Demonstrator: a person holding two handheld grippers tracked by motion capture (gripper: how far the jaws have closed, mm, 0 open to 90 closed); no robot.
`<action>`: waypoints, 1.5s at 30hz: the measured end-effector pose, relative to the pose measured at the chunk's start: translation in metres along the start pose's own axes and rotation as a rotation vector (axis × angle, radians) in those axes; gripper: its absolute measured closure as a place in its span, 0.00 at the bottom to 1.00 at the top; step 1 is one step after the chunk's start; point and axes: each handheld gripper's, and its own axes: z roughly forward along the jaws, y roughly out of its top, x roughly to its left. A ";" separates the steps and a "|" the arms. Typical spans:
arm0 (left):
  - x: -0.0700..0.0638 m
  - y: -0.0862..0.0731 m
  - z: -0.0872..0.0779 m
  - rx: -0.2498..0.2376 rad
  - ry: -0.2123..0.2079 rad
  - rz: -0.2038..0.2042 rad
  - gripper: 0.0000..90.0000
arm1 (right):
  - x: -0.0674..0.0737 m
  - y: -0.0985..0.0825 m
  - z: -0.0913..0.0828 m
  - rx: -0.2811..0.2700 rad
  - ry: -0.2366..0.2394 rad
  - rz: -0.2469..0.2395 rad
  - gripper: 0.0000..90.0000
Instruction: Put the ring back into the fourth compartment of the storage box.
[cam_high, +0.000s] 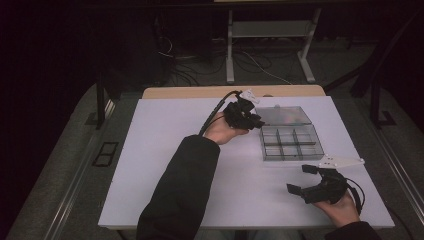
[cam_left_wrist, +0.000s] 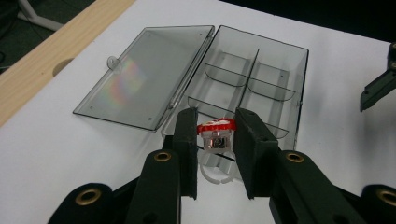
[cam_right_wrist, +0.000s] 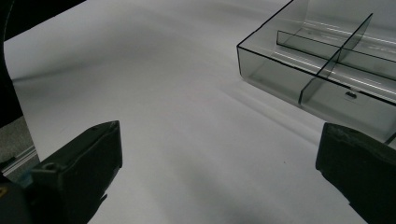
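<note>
Smoky clear plastic is what I am looking down at: a box (cam_high: 291, 142) with its lid (cam_left_wrist: 140, 74) lying flat open on the white table (cam_high: 165, 165), its inside split by dividers into small compartments. I am reaching my left arm well forward across the table, sleeve stretched out and hand (cam_high: 222, 131) turned palm up under the left gripper (cam_left_wrist: 215, 140), which I am holding just at the near corner of the box. Its jaws are standing a little apart and are pinching a small ring (cam_left_wrist: 215, 140) between them, a white plastic band with a red and white top; the band is hanging below the pads, over the box's nearest compartment. Whether the ring is touching the box floor I cannot tell. My right hand (cam_high: 341, 209) is resting low near the front edge of the table, well apart from my left, with the right gripper (cam_high: 307, 178) pointing toward the box. Its jaws are spread wide and are holding nothing, with bare tabletop between them and the box corner just beyond.
</note>
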 end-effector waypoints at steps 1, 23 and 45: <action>0.001 -0.001 0.003 0.000 -0.002 0.000 0.78 | 0.000 0.000 0.000 0.000 0.000 0.000 0.00; 0.005 -0.010 0.044 -0.068 0.016 -0.086 0.78 | 0.000 0.001 0.002 0.012 0.001 -0.003 0.00; 0.003 -0.025 0.083 -0.065 0.001 -0.135 0.78 | 0.000 0.002 0.003 0.016 0.008 -0.009 0.00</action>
